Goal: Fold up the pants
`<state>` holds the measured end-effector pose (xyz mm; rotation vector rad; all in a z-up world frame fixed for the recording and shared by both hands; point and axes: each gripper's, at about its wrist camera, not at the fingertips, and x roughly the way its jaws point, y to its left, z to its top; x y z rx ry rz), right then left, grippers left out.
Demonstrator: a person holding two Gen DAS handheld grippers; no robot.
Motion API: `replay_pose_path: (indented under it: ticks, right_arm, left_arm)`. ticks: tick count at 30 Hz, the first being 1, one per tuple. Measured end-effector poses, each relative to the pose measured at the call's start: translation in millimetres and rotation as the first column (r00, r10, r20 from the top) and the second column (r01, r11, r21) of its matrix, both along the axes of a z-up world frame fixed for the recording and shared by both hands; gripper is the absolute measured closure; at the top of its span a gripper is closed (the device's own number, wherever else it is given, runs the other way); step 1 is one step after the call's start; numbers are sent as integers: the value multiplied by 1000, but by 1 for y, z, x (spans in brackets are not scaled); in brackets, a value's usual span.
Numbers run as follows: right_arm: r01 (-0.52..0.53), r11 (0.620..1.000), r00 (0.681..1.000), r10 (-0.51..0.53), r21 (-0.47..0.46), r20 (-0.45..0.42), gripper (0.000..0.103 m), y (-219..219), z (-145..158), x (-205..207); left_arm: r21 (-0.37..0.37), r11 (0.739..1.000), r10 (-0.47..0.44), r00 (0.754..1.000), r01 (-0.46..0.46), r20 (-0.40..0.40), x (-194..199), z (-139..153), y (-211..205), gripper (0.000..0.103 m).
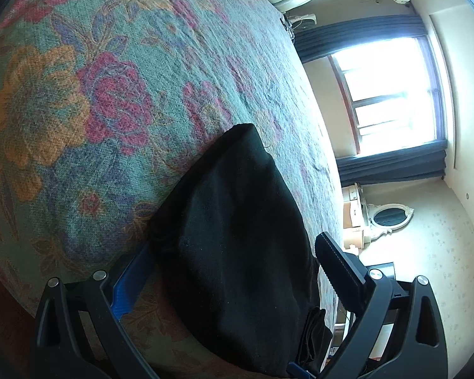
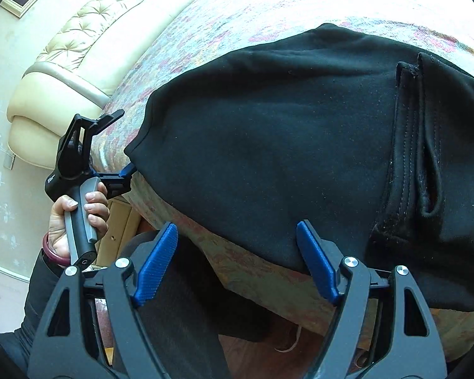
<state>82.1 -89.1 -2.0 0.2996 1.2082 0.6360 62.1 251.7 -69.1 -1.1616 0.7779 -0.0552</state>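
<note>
The pants (image 2: 284, 145) are lying flat on the bed (image 1: 88, 101), right along its near edge, black and already doubled over from the look of it; you can see the stitched waistband or cuff end bunched at the right side in the right wrist view. So I'd say you're mid-fold, lining up for the next fold.

Your left gripper (image 1: 233, 268) has its jaws spread wide around the end of the pants, one finger low at the bed side, the other out over the edge, and it's not pinching anything yet. Your right gripper (image 2: 237, 262) is wide open too, sitting just off the bed edge with the right finger touching or nearly touching the cloth hem.

Next move, my guess: close both on the near edge, catching all the layers, then lift and carry it across evenly.
</note>
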Motion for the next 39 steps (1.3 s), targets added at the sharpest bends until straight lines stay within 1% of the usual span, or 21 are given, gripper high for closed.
replay_pose_path:
  ticks: [2,4,5,6,7,8,10,12,15,18,19,21,23,25,27,28,30,33,35,36,39]
  right_arm:
    - [3,1000,1000,-3,8,-1,25,-5,1,-2]
    - [7,1000,1000,-6,17,-4,25,-11,1,-3]
    - [8,1000,1000,-8,23,-5,25,-13,0,-3]
    - [10,1000,1000,-10,29,-6,25,-15,0,-3]
    - [12,999,1000,-11,32,-6,25,-16,0,-3]
    - [12,999,1000,-11,34,-6,25,-16,0,-4]
    - [11,999,1000,-11,39,-4,25,-18,0,-5]
    - [16,999,1000,-16,43,-3,25,-21,2,-6]
    - [34,998,999,-35,45,3,25,-32,5,-7]
    - [64,997,998,-65,51,11,25,-47,9,-10]
    - [75,996,997,-76,55,14,25,-53,10,-12]
    - [95,993,995,-96,65,20,25,-64,14,-13]
    - [108,988,994,-110,106,15,25,-77,17,-14]
    - [127,982,991,-131,141,16,25,-88,23,-17]
    - [149,977,987,-157,152,36,25,-99,32,-21]
    - [156,975,985,-166,160,50,25,-105,38,-23]
    - [183,967,978,-198,178,71,25,-121,48,-25]
    - [242,944,961,-266,225,79,25,-151,57,-23]
    - [279,918,951,-304,282,50,25,-168,58,-17]
    - [287,903,949,-314,319,36,21,-176,58,-14]
    - [312,865,944,-330,392,-23,19,-193,51,3]
  left_arm:
    - [-1,1000,28,1000,-28,-13,-1,-3,1,21]
    - [14,999,44,998,-43,-37,-4,-8,2,50]
    - [17,998,54,998,-53,-45,-6,-10,3,58]
    - [19,998,67,996,-66,-61,-7,-14,5,73]
    - [11,997,77,995,-77,-69,-9,-18,7,78]
    - [0,996,85,994,-85,-64,-11,-20,8,79]
    - [17,996,83,995,-82,-58,-10,-17,5,87]
    - [64,995,75,996,-72,-44,-7,-5,0,89]
    - [126,991,36,999,-37,14,-1,21,-11,89]
    - [219,976,-31,997,14,74,5,53,-31,89]
    - [240,970,-53,994,28,96,7,63,-39,89]
    - [265,962,-98,986,59,136,13,83,-56,89]
    - [287,954,-144,976,92,166,19,100,-77,89]
    - [295,946,-196,962,134,191,25,112,-99,89]
    - [316,932,-249,946,177,207,34,124,-125,89]
    - [334,922,-278,937,198,212,36,128,-140,88]
    - [381,890,-347,914,250,212,37,131,-172,88]
    - [447,829,-457,868,336,196,40,128,-223,87]
    - [485,784,-517,840,387,166,41,117,-252,87]
    - [499,764,-541,828,409,148,34,110,-266,87]
    - [534,706,-594,800,465,88,37,86,-295,87]
